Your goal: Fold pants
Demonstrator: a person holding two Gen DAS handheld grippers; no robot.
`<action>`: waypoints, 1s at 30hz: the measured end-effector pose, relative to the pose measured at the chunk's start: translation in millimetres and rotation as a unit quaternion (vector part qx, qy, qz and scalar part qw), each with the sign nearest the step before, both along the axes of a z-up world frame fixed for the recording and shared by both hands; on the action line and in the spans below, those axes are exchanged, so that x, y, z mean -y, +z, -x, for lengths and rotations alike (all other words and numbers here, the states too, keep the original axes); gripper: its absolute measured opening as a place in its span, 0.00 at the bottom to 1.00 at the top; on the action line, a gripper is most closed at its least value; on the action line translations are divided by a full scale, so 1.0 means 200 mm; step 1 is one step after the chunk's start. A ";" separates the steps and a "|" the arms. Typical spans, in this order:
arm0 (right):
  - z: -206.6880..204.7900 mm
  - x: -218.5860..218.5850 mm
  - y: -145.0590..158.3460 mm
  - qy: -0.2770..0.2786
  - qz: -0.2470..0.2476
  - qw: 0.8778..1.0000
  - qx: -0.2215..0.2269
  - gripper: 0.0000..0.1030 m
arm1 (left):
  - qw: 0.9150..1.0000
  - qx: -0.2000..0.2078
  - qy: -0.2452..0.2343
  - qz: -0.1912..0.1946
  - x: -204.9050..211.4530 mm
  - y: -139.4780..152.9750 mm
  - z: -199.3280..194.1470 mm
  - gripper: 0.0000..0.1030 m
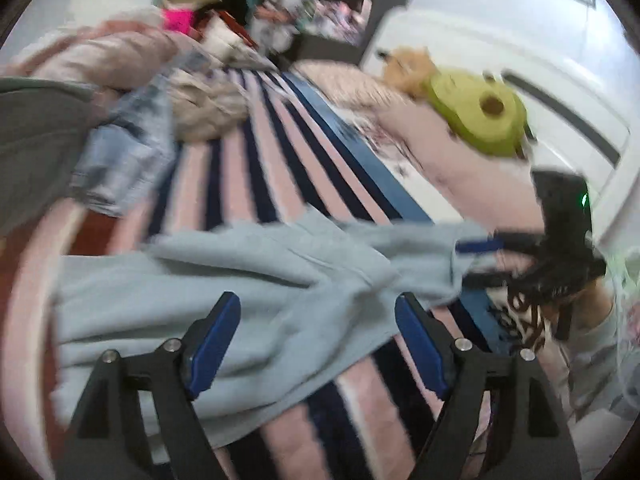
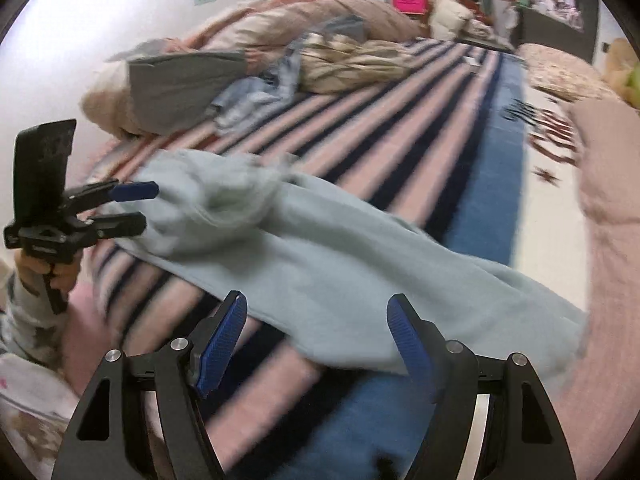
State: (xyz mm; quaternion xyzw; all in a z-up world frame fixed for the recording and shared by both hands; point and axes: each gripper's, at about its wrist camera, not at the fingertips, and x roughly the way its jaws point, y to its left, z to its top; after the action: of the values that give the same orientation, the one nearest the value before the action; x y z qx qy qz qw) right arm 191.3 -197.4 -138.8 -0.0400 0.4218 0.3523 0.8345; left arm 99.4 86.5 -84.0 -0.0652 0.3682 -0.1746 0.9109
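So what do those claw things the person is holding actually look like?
Each claw has a black frame with triangular cut-outs, silver rivets and two blue ribbed fingers. The left one carries an upright black block over a pistol-style handle. The person wears a pale patterned sleeve.

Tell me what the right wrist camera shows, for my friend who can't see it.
Light blue pants lie stretched across a pink-and-navy striped blanket on a bed. The right gripper hovers open over one end, and the left gripper, held in a hand, sits open at the bunched far end.
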 end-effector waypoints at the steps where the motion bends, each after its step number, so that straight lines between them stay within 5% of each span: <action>1: 0.00 -0.06 0.01 0.012 -0.016 1.000 -0.003 0.75 | 1.000 0.008 0.026 -0.010 -0.07 0.03 0.02 0.76; 5: -0.02 -0.31 0.02 0.043 -0.062 0.997 -0.020 0.78 | 0.992 0.011 0.113 -0.050 -0.34 0.00 0.08 0.76; 10: -0.16 -0.58 -0.09 -0.004 -0.067 0.997 -0.044 0.75 | 0.988 -0.033 0.146 -0.034 -0.55 -0.20 0.09 0.75; 11: -0.18 -0.61 -0.11 -0.020 -0.059 0.997 -0.034 0.65 | 0.987 -0.043 0.149 -0.035 -0.57 -0.26 0.09 0.71; 12: -0.19 -0.65 -0.12 -0.039 -0.035 0.999 -0.009 0.31 | 0.988 -0.051 0.145 -0.032 -0.57 -0.29 0.09 0.50; 13: -0.18 -0.66 -0.13 -0.047 -0.014 0.999 0.008 0.25 | 0.988 -0.064 0.136 -0.024 -0.58 -0.33 0.09 0.35; 16: -0.14 -0.65 -0.14 -0.054 0.003 0.998 0.017 0.20 | 0.990 -0.068 0.117 -0.036 -0.54 -0.38 0.13 0.24; 23: 0.00 -0.60 -0.25 -0.030 0.043 0.997 -0.051 0.21 | 0.994 -0.066 0.082 -0.019 -0.54 -0.36 0.23 0.22; 26: 0.00 -0.62 -0.16 -0.030 0.069 0.997 -0.008 0.49 | 0.995 -0.048 0.086 -0.025 -0.58 -0.28 0.25 0.45; 27: -0.02 -0.62 -0.10 -0.032 0.067 0.997 0.016 0.63 | 0.995 -0.036 0.095 -0.023 -0.61 -0.24 0.25 0.62; 30: -0.10 -0.66 0.00 -0.017 0.050 0.998 0.045 0.63 | 0.993 -0.010 0.118 0.003 -0.72 -0.14 0.23 0.64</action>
State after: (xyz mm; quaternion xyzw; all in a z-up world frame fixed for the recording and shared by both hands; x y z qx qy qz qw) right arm 211.0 -66.0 -138.6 -0.0901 0.4018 0.3141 0.8554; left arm 53.7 230.4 -112.6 -0.1127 0.3669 -0.0665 0.9210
